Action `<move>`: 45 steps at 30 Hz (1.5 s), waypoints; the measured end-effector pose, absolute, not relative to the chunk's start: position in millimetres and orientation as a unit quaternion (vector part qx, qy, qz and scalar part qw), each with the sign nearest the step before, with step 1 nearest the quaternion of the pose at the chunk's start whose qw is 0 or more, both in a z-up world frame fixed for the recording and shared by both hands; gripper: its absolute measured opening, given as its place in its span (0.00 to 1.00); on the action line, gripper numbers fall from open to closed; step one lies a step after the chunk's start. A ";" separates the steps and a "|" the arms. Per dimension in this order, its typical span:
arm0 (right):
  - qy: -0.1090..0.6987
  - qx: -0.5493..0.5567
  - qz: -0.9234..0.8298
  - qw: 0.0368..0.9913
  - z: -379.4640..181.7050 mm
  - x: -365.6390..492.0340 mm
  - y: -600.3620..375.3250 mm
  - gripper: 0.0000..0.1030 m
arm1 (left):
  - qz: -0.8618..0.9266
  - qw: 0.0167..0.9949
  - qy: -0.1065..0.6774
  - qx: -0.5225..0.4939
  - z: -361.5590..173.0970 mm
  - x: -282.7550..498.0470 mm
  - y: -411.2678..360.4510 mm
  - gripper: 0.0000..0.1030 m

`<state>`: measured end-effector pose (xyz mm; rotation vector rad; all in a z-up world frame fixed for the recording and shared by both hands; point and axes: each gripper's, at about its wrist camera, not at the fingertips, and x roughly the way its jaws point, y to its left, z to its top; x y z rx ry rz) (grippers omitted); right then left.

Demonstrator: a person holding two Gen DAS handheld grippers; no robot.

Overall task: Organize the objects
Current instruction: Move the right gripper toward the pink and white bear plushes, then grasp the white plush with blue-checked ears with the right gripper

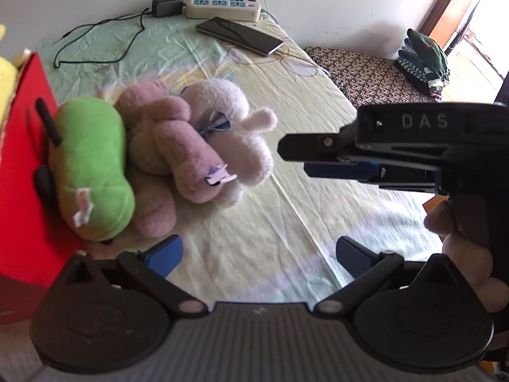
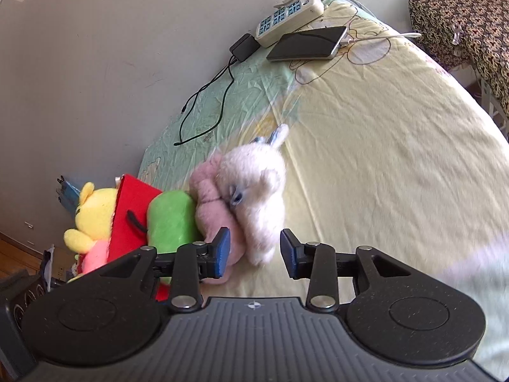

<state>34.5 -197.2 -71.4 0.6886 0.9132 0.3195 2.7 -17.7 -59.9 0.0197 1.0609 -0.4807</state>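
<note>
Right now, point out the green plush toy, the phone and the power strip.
green plush toy (image 1: 92,172): left wrist view, middle of its body.
phone (image 1: 239,35): left wrist view, centre of its dark screen.
power strip (image 2: 288,19): right wrist view, its socket face.

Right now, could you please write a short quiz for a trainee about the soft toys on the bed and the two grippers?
1. True or false: the green plush toy lies against the red cardboard box.
2. Which toy is already in the box? A) white fluffy plush toy B) yellow plush bear C) pink plush toy
3. Fill in: the left gripper and right gripper are both ____.

Key: 1 true; 2 B; 3 open, holding nothing.
</note>
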 end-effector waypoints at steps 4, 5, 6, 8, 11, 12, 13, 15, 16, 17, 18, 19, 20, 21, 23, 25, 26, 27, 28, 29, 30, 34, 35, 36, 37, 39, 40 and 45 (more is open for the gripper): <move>0.444 0.323 0.163 0.820 -80.7 55.9 -198.7 0.40 | -0.212 0.834 0.510 0.000 -69.6 17.1 -23.2 0.99; 0.448 0.322 0.166 0.817 -83.1 60.9 -197.4 0.40 | -0.208 0.834 0.512 -0.003 -71.6 21.0 -23.9 0.99; 0.450 0.321 0.170 0.815 -85.5 65.3 -195.9 0.40 | -0.205 0.834 0.513 -0.007 -73.6 24.5 -24.3 0.99; 0.456 0.316 0.179 0.812 -89.4 74.1 -192.2 0.40 | -0.199 0.832 0.517 -0.013 -78.2 31.0 -25.1 0.97; 0.463 0.306 0.188 0.810 -95.8 85.8 -187.9 0.40 | -0.184 0.834 0.521 -0.013 -84.5 39.3 -23.9 0.97; 0.466 0.306 0.190 0.808 -98.6 89.5 -187.1 0.40 | -0.181 0.834 0.522 -0.014 -86.2 41.1 -23.5 0.97; 0.469 0.305 0.194 0.806 -101.5 93.3 -186.4 0.41 | -0.178 0.833 0.523 -0.013 -87.6 43.3 -23.5 0.97; 0.471 0.305 0.205 0.802 -105.4 99.8 -185.2 0.43 | -0.175 0.831 0.527 -0.014 -90.8 46.8 -22.2 0.97; 0.472 0.305 0.209 0.800 -107.1 102.2 -184.6 0.47 | -0.174 0.830 0.530 -0.016 -92.2 49.0 -21.5 0.97; 0.473 0.306 0.213 0.798 -109.3 104.8 -183.7 0.49 | -0.172 0.829 0.532 -0.017 -93.5 50.7 -20.9 0.96; 0.476 0.309 0.215 0.795 -111.7 107.1 -183.3 0.49 | -0.170 0.828 0.534 -0.018 -94.6 52.4 -20.4 0.96; 0.478 0.316 0.220 0.790 -114.5 108.5 -183.3 0.47 | -0.169 0.827 0.535 -0.018 -95.7 53.9 -19.6 0.96; 0.479 0.324 0.225 0.784 -116.7 108.7 -183.9 0.46 | -0.170 0.827 0.536 -0.020 -96.1 55.1 -19.0 0.96; 0.480 0.333 0.230 0.779 -118.6 109.1 -184.8 0.42 | -0.170 0.826 0.537 -0.021 -96.0 55.6 -18.8 0.96; 0.482 0.347 0.234 0.770 -120.9 109.4 -187.0 0.40 | -0.172 0.825 0.538 -0.022 -95.8 56.4 -19.6 0.96; 0.483 0.350 0.238 0.767 -120.3 107.6 -188.2 0.36 | -0.173 0.825 0.537 -0.018 -95.9 56.3 -22.0 0.96; 0.482 0.347 0.239 0.768 -118.8 106.0 -188.3 0.36 | -0.174 0.825 0.537 -0.015 -95.7 55.7 -23.7 0.96; 0.482 0.344 0.240 0.769 -117.3 104.8 -187.9 0.35 | -0.176 0.824 0.538 -0.012 -95.4 54.7 -25.2 0.96; 0.483 0.343 0.241 0.769 -116.2 103.0 -188.3 0.34 | -0.180 0.823 0.538 -0.011 -95.0 53.3 -26.5 0.96; 0.484 0.343 0.241 0.768 -115.4 101.1 -189.3 0.34 | -0.183 0.822 0.539 -0.010 -94.5 52.0 -27.4 0.96; 0.485 0.345 0.239 0.767 -114.8 98.2 -190.8 0.34 | -0.186 0.822 0.539 -0.009 -93.9 50.2 -28.4 0.96; 0.490 0.350 0.230 0.764 -113.8 84.6 -199.7 0.34 | -0.201 0.817 0.541 -0.002 -93.4 41.4 -31.6 0.96; 0.492 0.350 0.228 0.764 -113.5 80.5 -201.8 0.34 | -0.206 0.815 0.542 0.000 -93.8 38.5 -32.8 0.96; 0.493 0.349 0.226 0.764 -113.0 76.1 -203.5 0.34 | -0.211 0.812 0.544 0.001 -94.2 35.9 -34.1 0.96; 0.495 0.348 0.226 0.764 -112.4 71.6 -205.1 0.34 | -0.216 0.810 0.545 0.002 -94.9 32.9 -35.5 0.97; 0.497 0.342 0.223 0.765 -112.0 61.4 -207.4 0.34 | -0.225 0.806 0.547 0.007 -96.9 27.7 -40.0 0.97; 0.499 0.339 0.222 0.766 -112.1 55.7 -207.7 0.34 | -0.229 0.804 0.549 0.011 -98.1 24.8 -42.8 0.97; 0.504 0.342 0.214 0.763 -114.6 29.2 -211.0 0.35 | -0.239 0.804 0.543 0.037 -99.5 9.0 -51.9 0.97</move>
